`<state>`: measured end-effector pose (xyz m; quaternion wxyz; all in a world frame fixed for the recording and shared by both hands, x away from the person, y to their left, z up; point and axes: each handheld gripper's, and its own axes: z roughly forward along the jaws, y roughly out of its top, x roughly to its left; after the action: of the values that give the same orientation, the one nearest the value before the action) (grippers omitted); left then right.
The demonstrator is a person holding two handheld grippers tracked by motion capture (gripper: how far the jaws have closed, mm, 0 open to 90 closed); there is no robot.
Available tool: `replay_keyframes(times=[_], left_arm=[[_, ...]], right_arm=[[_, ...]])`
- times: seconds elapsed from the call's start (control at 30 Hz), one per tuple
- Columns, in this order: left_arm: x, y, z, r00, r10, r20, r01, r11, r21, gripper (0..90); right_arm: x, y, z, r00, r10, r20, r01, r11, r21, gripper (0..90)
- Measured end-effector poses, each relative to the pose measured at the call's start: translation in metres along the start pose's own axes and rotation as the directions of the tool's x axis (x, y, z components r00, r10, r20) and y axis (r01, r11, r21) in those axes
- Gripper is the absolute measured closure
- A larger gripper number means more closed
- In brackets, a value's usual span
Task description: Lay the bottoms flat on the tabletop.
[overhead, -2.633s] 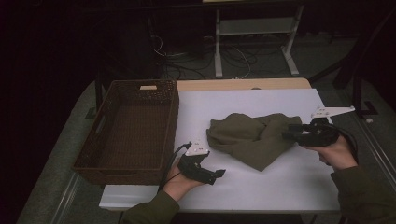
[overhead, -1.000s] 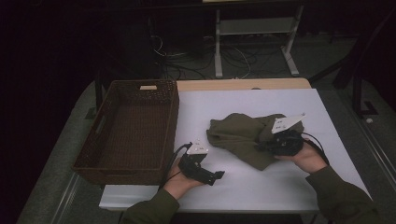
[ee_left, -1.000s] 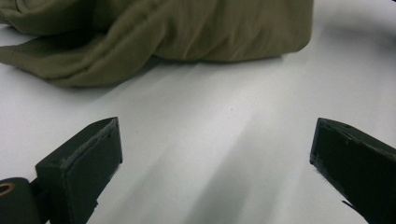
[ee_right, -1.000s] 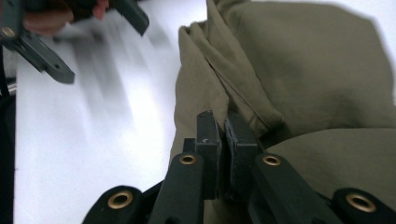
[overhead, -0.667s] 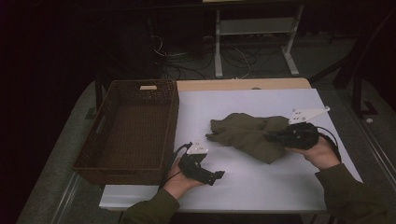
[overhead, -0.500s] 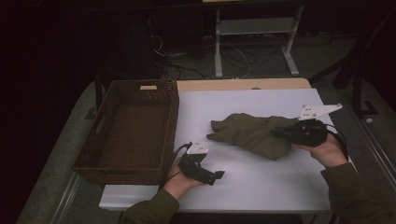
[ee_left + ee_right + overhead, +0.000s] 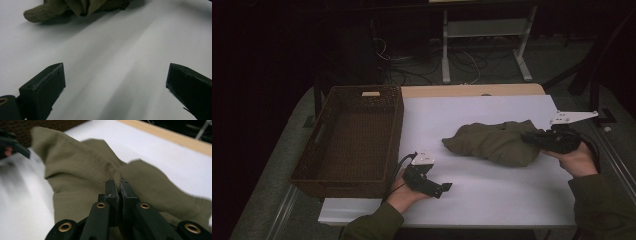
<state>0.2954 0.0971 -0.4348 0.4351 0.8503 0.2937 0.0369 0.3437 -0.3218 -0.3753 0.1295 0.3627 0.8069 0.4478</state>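
An olive-green cloth [image 7: 497,142] lies crumpled on the white table [image 7: 492,190], right of centre. At its right end my right gripper [image 7: 528,137] is shut on a pinch of the fabric; in the right gripper view the two black jaws press together on a fold of the cloth [image 7: 82,167], which spreads away beyond them. My left gripper [image 7: 446,188] rests near the table's front edge, held by a hand, its jaws wide open with bare table between them. The left gripper view has the cloth [image 7: 75,7] lying farther off, apart from the jaws.
A dark brown wicker basket [image 7: 357,100] stands along the table's left side. A wooden strip [image 7: 472,91] runs along the table's far edge. Beyond it, a white metal stand [image 7: 484,40] and cables sit on the dark floor.
My right gripper has pulled to the right with the cloth pinched in it, dragging and stretching the fabric out that way. The left gripper has stayed where it was.
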Motion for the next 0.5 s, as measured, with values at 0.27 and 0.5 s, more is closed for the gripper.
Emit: replay_keyframes(times=[0.27, 0.5], left_arm=[[0.000, 0.000, 0.000, 1.0000, -0.002, 0.005, 0.002, 1.0000, 0.006, 2.0], [0.000, 0.000, 0.000, 1.0000, -0.004, 0.006, 0.004, 1.0000, 0.006, 2.0]], right_arm=[[-0.005, -0.015, 0.020, 0.9999, 0.003, -0.014, -0.002, 0.994, 0.110, 83.8], [0.001, -0.015, 0.016, 0.9965, 0.018, -0.081, -0.011, 0.996, 0.086, 67.5]])
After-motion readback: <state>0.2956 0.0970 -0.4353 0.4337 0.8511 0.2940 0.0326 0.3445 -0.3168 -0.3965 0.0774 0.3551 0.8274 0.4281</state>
